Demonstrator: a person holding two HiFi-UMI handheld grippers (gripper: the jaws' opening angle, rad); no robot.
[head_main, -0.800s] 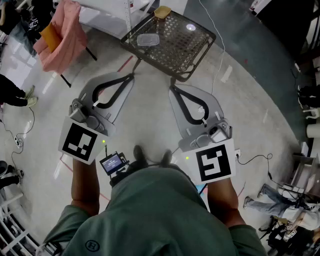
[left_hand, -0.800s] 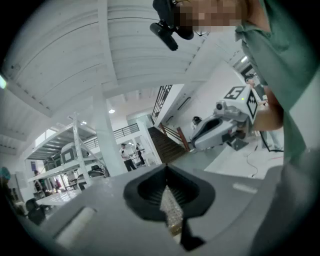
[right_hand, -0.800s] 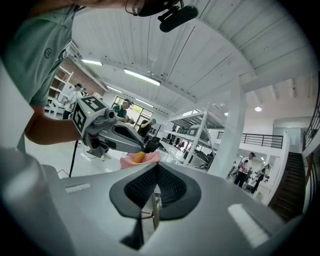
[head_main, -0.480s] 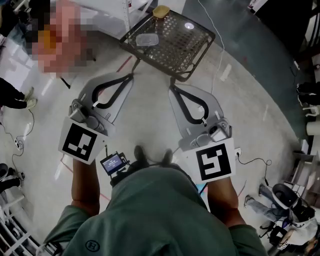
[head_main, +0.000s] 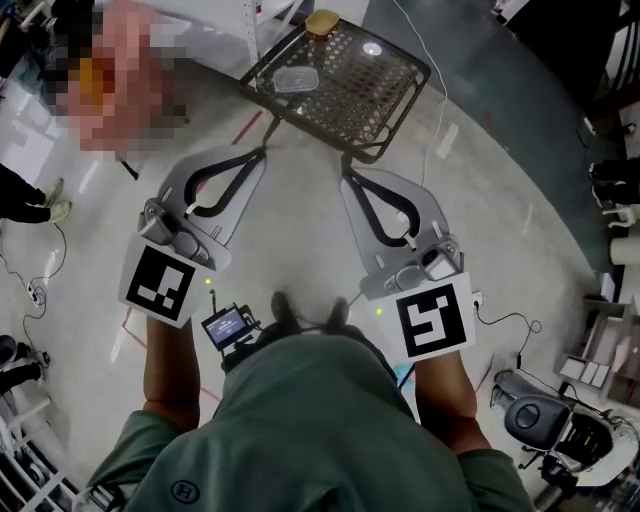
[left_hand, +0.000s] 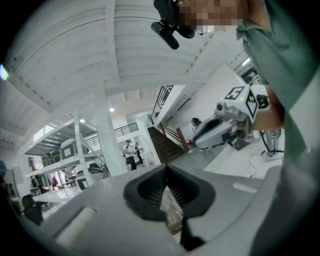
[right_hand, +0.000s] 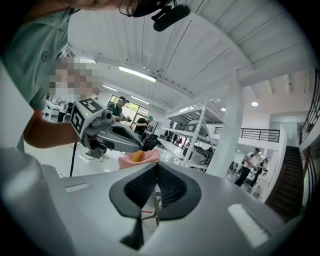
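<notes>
Under me is a pale grey concrete floor (head_main: 300, 230), smooth and a little shiny, with a red tape line (head_main: 250, 127) and a thin white cable (head_main: 420, 30) lying on it. The hall around me is white: a ceiling (left_hand: 75, 50) of white boards, a long lamp strip (right_hand: 136, 74) that is lit, and a thick column (left_hand: 107, 135). A dark staircase (left_hand: 162, 145) goes up beside the wall. Metal shelf racks (right_hand: 192, 132) stand further back.

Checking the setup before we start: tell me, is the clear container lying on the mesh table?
Yes, the head view shows the clear container lying flat on the mesh table, toward its left corner.
</notes>
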